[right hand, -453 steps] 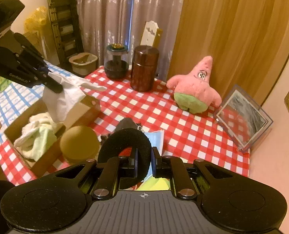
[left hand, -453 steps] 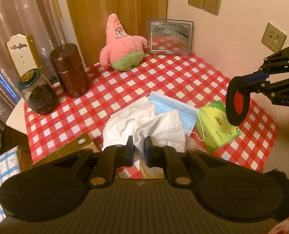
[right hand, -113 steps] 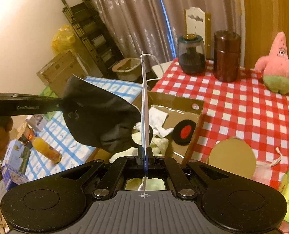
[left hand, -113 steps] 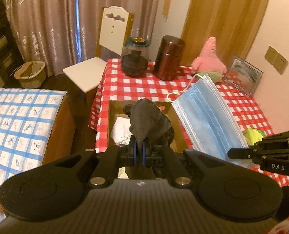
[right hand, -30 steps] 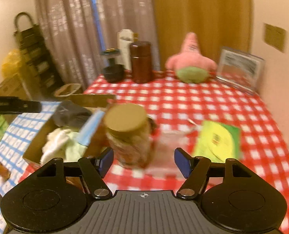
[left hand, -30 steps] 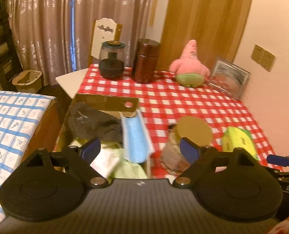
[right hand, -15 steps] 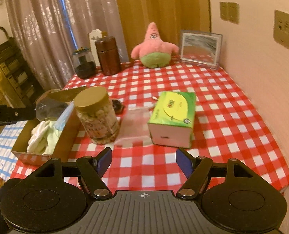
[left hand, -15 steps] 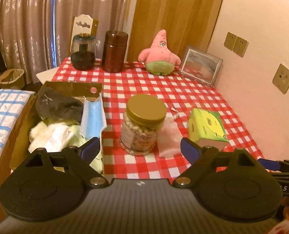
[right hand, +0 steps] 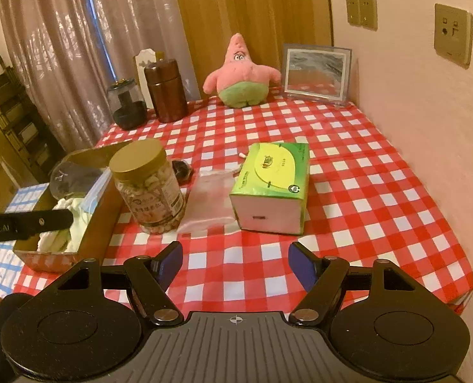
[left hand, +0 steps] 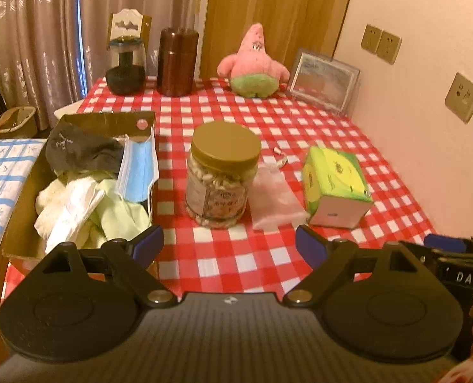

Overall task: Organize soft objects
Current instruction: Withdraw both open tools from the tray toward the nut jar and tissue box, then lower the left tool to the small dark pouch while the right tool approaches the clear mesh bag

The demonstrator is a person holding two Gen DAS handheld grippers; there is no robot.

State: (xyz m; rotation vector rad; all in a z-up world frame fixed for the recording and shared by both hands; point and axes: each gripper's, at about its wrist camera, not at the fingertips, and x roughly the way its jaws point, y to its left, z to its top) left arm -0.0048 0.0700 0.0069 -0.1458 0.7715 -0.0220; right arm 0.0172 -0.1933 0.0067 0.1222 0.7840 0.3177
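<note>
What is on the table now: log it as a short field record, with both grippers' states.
left gripper: open, empty
right gripper: open, empty
cardboard box: left table edge; holds blue face mask, dark cloth, white and pale green cloths
snack jar: upright, gold lid on
clear plastic bag: flat, between jar and tissue pack
green tissue pack: right of bag
pink star plush: far edge, outside box

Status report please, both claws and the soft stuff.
Left claw open, empty. Right claw open, empty. Blue mask and dark cloth in cardboard box. Nothing between the claws.
</note>
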